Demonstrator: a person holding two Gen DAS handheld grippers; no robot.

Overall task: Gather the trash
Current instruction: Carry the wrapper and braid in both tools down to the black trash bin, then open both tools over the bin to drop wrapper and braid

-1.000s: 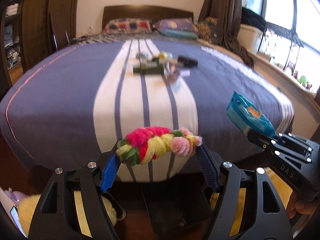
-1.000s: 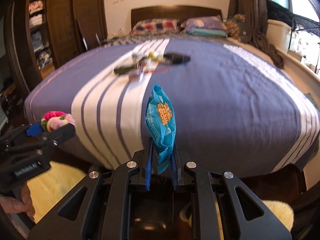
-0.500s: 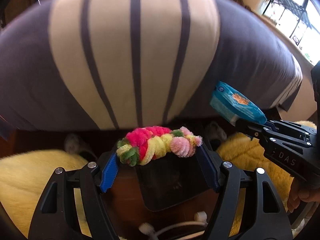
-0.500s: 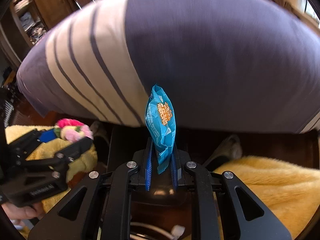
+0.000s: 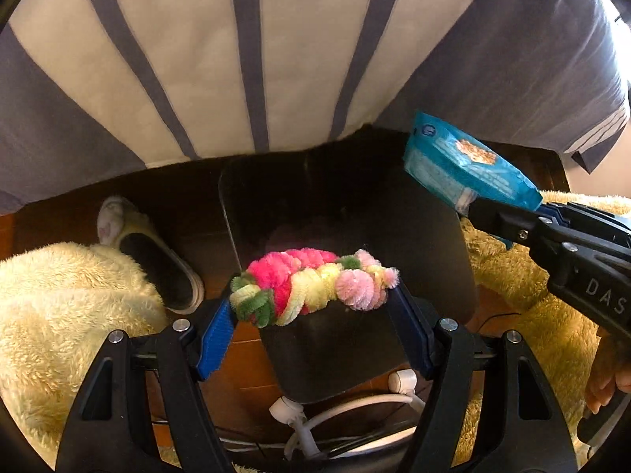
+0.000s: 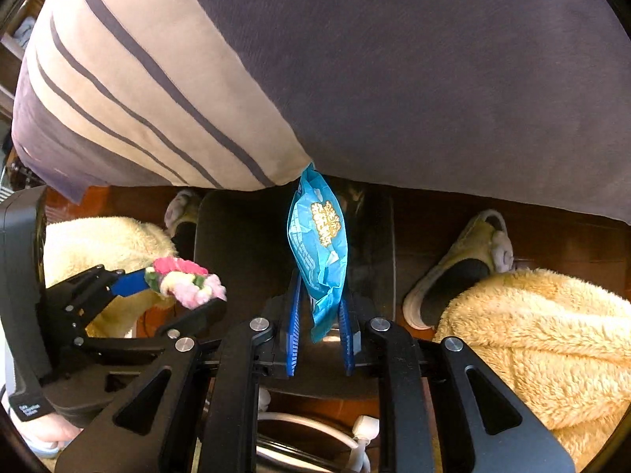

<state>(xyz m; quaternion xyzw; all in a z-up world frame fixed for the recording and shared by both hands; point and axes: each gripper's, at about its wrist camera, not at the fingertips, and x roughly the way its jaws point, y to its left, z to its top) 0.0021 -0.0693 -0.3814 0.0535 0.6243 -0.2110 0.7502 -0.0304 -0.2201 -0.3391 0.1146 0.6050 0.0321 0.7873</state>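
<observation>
My left gripper (image 5: pixel 313 304) is shut on a fuzzy pink, yellow and green pipe-cleaner bundle (image 5: pixel 311 282), which spans the gap between its blue pads. It hangs over a black bin (image 5: pixel 434 213) on the floor at the foot of the bed. My right gripper (image 6: pixel 320 303) holds a blue snack wrapper (image 6: pixel 317 236) by its lower end over the same bin (image 6: pixel 236 236). Its jaws are opening, with the wrapper still pinched between the pads. In the left wrist view the right gripper (image 5: pixel 485 213) and wrapper (image 5: pixel 465 165) reach in from the right.
The striped purple and cream bedcover (image 5: pixel 276 59) hangs just beyond the bin. Fluffy yellow rugs (image 5: pixel 59 315) (image 6: pixel 532 335) lie on either side, each with a slipper (image 5: pixel 154 260) (image 6: pixel 453 272) beside it. White cables (image 5: pixel 335 406) lie on the wooden floor near the bin's front.
Both grippers have dropped and tipped down from bed height to the bin on the floor, each keeping its item. The bed top and pillows have gone out of view.
</observation>
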